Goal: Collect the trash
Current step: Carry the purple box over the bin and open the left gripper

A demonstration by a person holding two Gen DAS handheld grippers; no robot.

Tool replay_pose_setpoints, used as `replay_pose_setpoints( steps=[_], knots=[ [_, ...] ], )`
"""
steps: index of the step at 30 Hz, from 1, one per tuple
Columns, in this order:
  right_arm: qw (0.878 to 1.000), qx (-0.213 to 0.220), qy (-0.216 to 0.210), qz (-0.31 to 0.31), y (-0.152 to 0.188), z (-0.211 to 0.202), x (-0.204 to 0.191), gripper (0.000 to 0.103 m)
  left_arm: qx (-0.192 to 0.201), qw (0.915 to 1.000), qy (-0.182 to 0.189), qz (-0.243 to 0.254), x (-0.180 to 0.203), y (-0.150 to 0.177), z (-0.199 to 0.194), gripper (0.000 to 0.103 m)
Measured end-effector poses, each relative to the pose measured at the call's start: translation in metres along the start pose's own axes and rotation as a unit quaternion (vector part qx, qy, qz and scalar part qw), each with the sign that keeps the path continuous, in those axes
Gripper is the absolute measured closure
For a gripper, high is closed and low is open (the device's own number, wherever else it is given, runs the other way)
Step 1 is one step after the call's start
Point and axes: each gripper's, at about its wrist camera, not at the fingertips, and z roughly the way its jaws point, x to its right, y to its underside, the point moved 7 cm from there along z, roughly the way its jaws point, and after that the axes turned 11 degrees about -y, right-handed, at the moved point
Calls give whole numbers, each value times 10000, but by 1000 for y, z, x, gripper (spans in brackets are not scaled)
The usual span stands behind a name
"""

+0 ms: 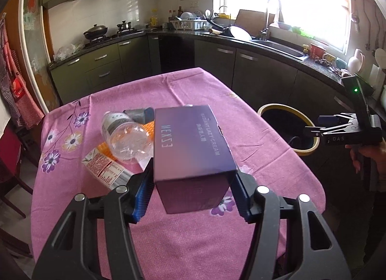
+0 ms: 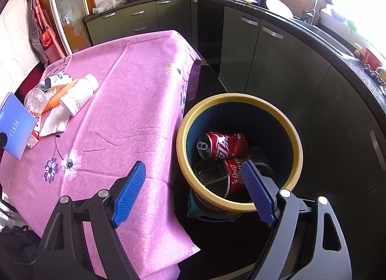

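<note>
1. Left wrist view: left gripper [image 1: 191,192] is clamped on a purple rectangular cardboard box [image 1: 190,145] printed with "HEXZE" and "CREAM"; both blue ribbed pads [image 1: 142,198] press its near end, and the box is raised above the pink floral tablecloth [image 1: 193,89].
2. Same view: beyond the box, a clear crushed plastic bottle [image 1: 125,133] lies on its side over an orange-patterned packet [image 1: 106,147], with a red-and-white printed carton [image 1: 106,166] just beside them on the cloth.
3. Same view: yellow-rimmed dark round trash bin [image 1: 311,123] stands off the table's right edge; the right gripper [image 1: 313,133] hangs over it, seen side-on, so its opening cannot be judged here.
4. Right wrist view: right gripper [image 2: 193,190] is spread wide and holds nothing; it sits above the gap between table edge and trash bin [image 2: 241,98].
5. Same view: two red drink cans [image 2: 224,146] and a dark tin-like item, not clearly identifiable, lie in the bin.
6. Same view: on the tablecloth [image 2: 135,82] at far left lie a white plastic bottle [image 2: 78,95], the clear bottle [image 2: 36,98] and a white paper napkin [image 2: 54,123], touching one another; the purple box [image 2: 15,126] shows at the left margin.
</note>
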Motion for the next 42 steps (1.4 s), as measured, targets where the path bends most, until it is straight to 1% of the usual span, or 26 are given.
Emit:
replay_pose_setpoints(
  steps=[1, 5, 9, 12, 19, 21, 24, 28, 30, 32, 33, 34, 35, 36, 38, 40, 42],
  knots=[
    [10000, 36, 30, 34, 1, -4, 3, 22, 69, 9999, 80, 71, 7, -6, -2, 52],
    [9995, 181, 188, 198, 6, -23, 18, 22, 239, 9976, 598, 262, 39, -31, -3, 52],
    [9986, 278, 252, 365, 14, -39, 33, 22, 432, 9943, 904, 369, 67, -53, 0, 52],
    [9982, 310, 279, 441, 20, -47, 42, 22, 509, 9925, 1015, 451, 83, -63, 3, 52],
    [9952, 476, 400, 752, 30, -63, 73, 22, 584, 9868, 1227, 878, 132, -92, 14, 52],
    [9940, 504, 433, 875, 35, -67, 83, 22, 587, 9844, 1314, 1014, 152, -103, 22, 52],
    [9922, 503, 474, 1036, 43, -70, 96, 22, 470, 9803, 1501, 1195, 183, -114, 37, 52],
    [9903, 475, 521, 1200, 53, -72, 111, 22, 247, 9753, 1700, 1387, 230, -124, 65, 52],
    [9895, 454, 542, 1262, 57, -73, 117, 22, 217, 9726, 1766, 1496, 251, -126, 76, 51],
    [9887, 434, 563, 1317, 60, -72, 122, 22, 163, 9720, 1740, 1570, 269, -128, 90, 50],
    [9884, 426, 569, 1339, 61, -72, 124, 22, 139, 9713, 1761, 1589, 276, -128, 95, 42],
    [9882, 412, 577, 1356, 62, -72, 126, 22, 128, 9726, 1693, 1588, 281, -129, 102, 29],
    [9880, 408, 583, 1368, 62, -72, 127, 22, 133, 9745, 1599, 1567, 284, -131, 107, 24],
    [9879, 409, 584, 1376, 63, -72, 127, 22, 156, 9742, 1623, 1560, 287, -133, 110, 22],
    [9882, 404, 579, 1363, 63, -73, 126, 22, 205, 9733, 1654, 1577, 285, -134, 111, 22],
    [9886, 411, 559, 1334, 62, -72, 123, 22, 232, 9712, 1950, 1348, 273, -133, 102, 23],
    [9896, 407, 522, 1278, 58, -71, 117, 22, 292, 9669, 2287, 1091, 255, -136, 92, 23]
  ],
)
